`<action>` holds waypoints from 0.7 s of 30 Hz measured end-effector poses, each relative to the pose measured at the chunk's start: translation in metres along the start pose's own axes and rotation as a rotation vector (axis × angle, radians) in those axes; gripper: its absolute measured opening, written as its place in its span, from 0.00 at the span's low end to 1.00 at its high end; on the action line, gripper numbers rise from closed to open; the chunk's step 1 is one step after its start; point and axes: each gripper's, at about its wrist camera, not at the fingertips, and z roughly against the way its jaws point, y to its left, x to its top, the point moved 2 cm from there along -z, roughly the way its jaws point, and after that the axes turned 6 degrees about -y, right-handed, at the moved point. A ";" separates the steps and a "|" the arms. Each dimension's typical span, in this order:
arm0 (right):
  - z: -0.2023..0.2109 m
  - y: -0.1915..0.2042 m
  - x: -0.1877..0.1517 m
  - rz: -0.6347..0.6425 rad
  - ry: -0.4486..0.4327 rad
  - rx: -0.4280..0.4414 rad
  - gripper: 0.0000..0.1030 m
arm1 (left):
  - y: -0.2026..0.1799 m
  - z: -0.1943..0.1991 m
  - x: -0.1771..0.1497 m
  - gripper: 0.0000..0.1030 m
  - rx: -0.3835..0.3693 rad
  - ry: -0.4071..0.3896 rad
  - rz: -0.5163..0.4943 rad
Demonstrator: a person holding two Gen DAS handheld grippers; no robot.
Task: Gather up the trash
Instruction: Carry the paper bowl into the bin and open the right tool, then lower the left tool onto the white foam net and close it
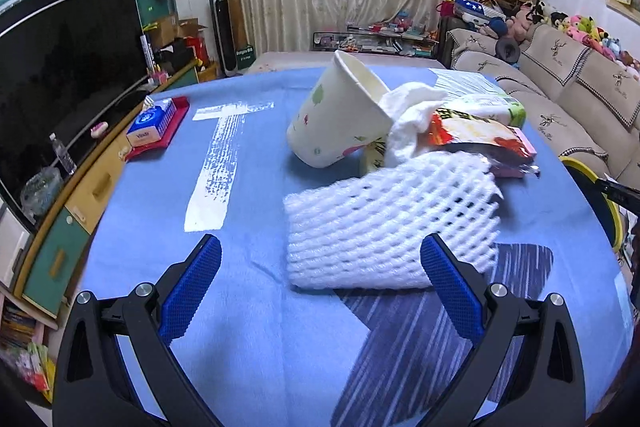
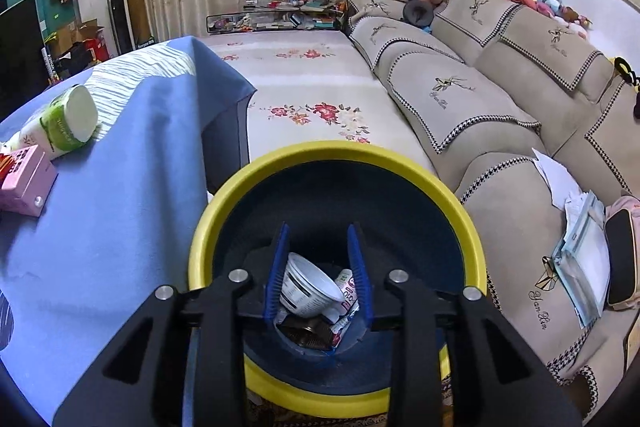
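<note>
A pile of trash lies on the blue tablecloth [image 1: 248, 187]: a white foam fruit net [image 1: 384, 227], a tipped paper cup [image 1: 340, 119], crumpled white tissue [image 1: 408, 115], a red snack wrapper [image 1: 476, 135] and a green-and-white cup [image 1: 504, 107]. My left gripper [image 1: 320, 271] is open, just short of the foam net. My right gripper [image 2: 318, 259] hangs over the yellow-rimmed bin [image 2: 224, 203], its jaws partly apart and holding nothing. A white cup [image 2: 304, 283] and wrappers lie in the bin below. The green-and-white cup [image 2: 60, 127] and a pink box [image 2: 24, 179] show at the left of the right wrist view.
A red tray with a blue tissue pack [image 1: 154, 125] sits at the table's left edge. A TV and cabinet [image 1: 60, 75] stand left of the table. A beige sofa [image 2: 500, 99] with papers [image 2: 580, 251] is at the right, and a floral mat [image 2: 312, 95] lies beyond the bin.
</note>
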 end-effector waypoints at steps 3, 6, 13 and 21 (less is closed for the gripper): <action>-0.001 0.002 0.000 0.003 0.005 0.001 0.29 | 0.002 -0.011 0.002 0.95 -0.038 0.016 -0.007; -0.003 0.001 0.000 0.003 0.009 0.006 0.30 | 0.005 -0.023 0.006 0.95 -0.056 0.033 -0.001; -0.004 0.003 -0.001 0.007 0.014 0.013 0.33 | 0.010 -0.047 0.011 0.95 -0.128 0.072 -0.018; -0.007 0.003 -0.001 0.001 0.017 0.024 0.36 | -0.004 -0.050 0.009 0.95 -0.266 0.087 -0.036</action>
